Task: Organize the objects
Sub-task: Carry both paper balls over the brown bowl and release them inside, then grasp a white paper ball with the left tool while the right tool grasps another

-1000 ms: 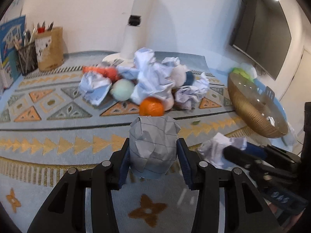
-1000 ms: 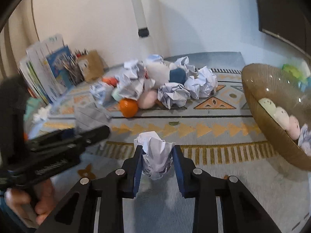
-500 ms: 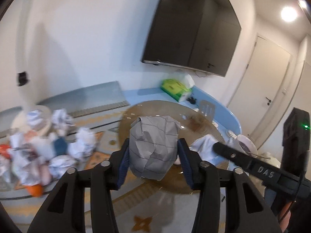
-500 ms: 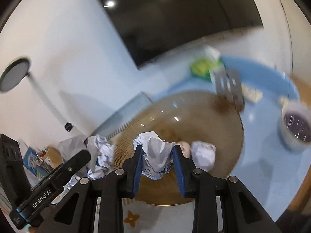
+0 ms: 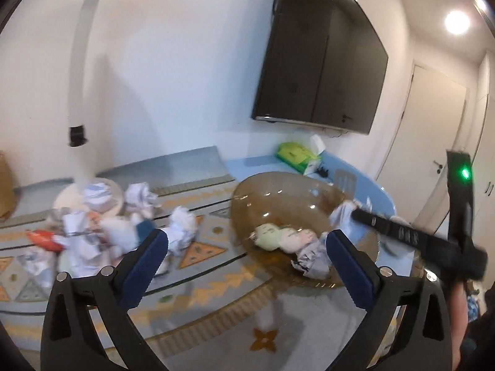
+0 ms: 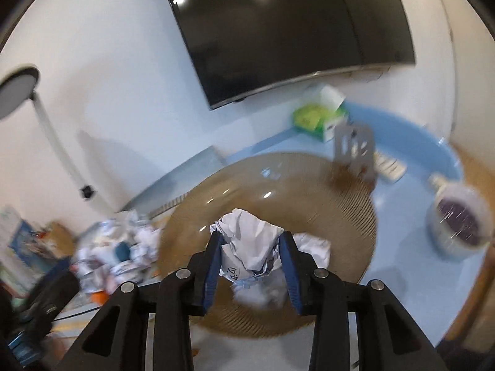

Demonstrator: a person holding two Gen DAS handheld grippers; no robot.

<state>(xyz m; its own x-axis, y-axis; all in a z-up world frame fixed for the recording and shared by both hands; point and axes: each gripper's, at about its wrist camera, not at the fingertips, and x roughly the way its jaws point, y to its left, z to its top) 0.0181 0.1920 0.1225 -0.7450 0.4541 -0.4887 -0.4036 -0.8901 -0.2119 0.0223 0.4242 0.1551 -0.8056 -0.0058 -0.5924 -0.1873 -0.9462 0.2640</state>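
Note:
My left gripper (image 5: 246,244) is open and empty, just left of the brown glass bowl (image 5: 278,194). A grey crumpled paper ball (image 5: 312,261) lies in the bowl beside pale soft toys (image 5: 283,238). My right gripper (image 6: 251,255) is shut on a white crumpled paper ball (image 6: 249,247) and holds it over the bowl (image 6: 340,198). The right gripper also shows in the left wrist view (image 5: 349,213), over the bowl's right side. A pile of crumpled paper and toys (image 5: 102,235) lies on the patterned mat (image 5: 210,281) to the left.
A lamp stands behind the pile, its pole (image 5: 77,92) rising from a round base. A green tissue box (image 5: 295,154) and a grey stand (image 6: 354,148) sit on the blue table (image 6: 402,216). A white cup (image 6: 458,228) stands right of the bowl. A TV (image 5: 321,61) hangs on the wall.
My left gripper has opened and the grey paper ball has dropped into the bowl. My right gripper has stayed over the bowl, still holding its white paper ball.

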